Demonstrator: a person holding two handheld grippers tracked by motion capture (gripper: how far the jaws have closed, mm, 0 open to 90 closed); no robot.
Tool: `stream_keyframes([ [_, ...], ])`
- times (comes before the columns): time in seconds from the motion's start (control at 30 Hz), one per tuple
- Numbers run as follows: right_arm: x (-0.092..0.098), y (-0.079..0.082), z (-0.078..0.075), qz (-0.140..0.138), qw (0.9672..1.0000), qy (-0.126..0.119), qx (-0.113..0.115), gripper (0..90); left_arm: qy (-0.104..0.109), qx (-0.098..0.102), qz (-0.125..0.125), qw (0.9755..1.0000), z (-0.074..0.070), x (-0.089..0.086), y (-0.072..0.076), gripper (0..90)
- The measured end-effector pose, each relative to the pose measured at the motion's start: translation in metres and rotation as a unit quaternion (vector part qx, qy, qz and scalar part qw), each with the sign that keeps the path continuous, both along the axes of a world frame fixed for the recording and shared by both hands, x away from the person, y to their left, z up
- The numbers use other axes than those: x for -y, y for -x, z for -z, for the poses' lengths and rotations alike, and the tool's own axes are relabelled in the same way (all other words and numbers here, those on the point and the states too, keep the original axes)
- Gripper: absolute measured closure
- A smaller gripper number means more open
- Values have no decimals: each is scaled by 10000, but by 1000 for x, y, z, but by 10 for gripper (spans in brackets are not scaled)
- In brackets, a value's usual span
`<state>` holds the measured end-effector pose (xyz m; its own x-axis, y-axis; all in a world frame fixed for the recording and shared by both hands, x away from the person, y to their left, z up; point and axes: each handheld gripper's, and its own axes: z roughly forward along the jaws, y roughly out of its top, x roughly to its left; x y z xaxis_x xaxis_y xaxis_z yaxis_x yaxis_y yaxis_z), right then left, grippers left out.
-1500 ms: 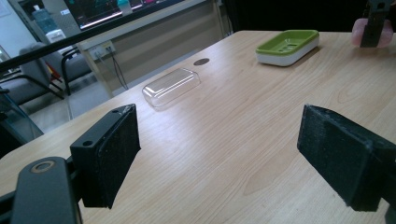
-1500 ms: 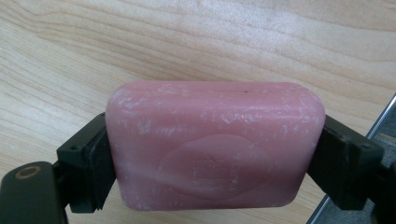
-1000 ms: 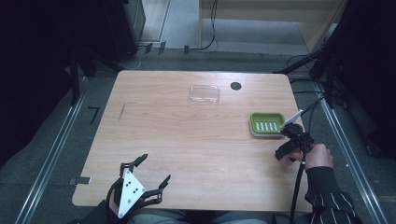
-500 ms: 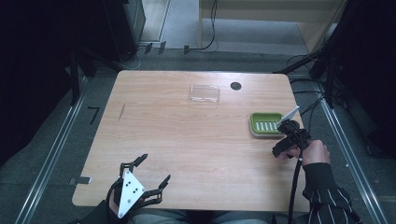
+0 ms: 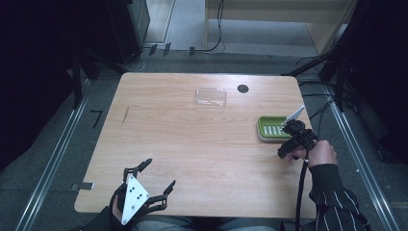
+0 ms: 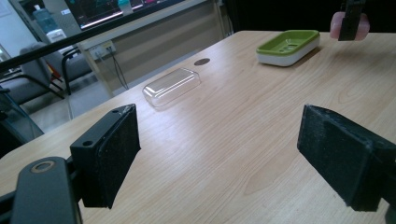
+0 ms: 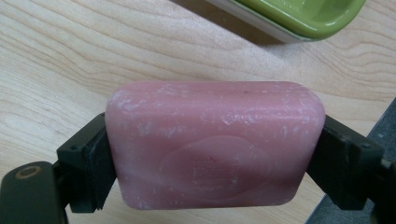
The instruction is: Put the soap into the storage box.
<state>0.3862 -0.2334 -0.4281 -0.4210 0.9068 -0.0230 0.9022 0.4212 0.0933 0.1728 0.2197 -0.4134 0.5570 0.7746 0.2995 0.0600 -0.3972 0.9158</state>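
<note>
The right gripper (image 7: 215,154) holds a pink soap bar (image 7: 215,144) across its long axis, one pad on each short end. The bar hangs above the bench (image 5: 192,139), close to its right edge and just beside the green soap dish (image 5: 272,128); the left gripper view shows the bar clear of the surface.

**Handling judgement**
- The bar is a rounded rectangular block with softened corners. It looks rigid and fairly dense, so it should not deform under a firm grip.
- Its surface is smooth and waxy, with pale scuff marks and a faint oval stamp on the broad face. It is likely to be slippery, more so if damp.
- The short ends are slightly curved, so a grip taken off centre could squeeze the bar out sideways. The present hold, centred on both ends, appears sound.
- A fall onto the bench would probably dent a corner but not break the bar.

**Other items**
- The dish is glossy green plastic with a ribbed, slotted floor, seated on a pale base.
- A clear plastic lid (image 5: 210,96) lies near the far edge of the bench, well apart from the dish.
- The bench top is pale wood-grain laminate.

**Left gripper**
The left gripper (image 5: 144,185) rests at the near edge of the bench, its fingers (image 6: 109,154) spread wide and holding nothing.
</note>
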Motion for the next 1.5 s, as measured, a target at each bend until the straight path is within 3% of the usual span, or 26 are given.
stream_keyframes([
  [0.63, -8, -16, -7, -62, 10000, 24, 15, 141, -13, -1, 12, 10000, 0, 0, 0, 136],
  [1.5, -1, -40, -16, 34, 9999, -35, 120, 141, -21, -5, 9, 10000, 0, 0, 0, 136],
])
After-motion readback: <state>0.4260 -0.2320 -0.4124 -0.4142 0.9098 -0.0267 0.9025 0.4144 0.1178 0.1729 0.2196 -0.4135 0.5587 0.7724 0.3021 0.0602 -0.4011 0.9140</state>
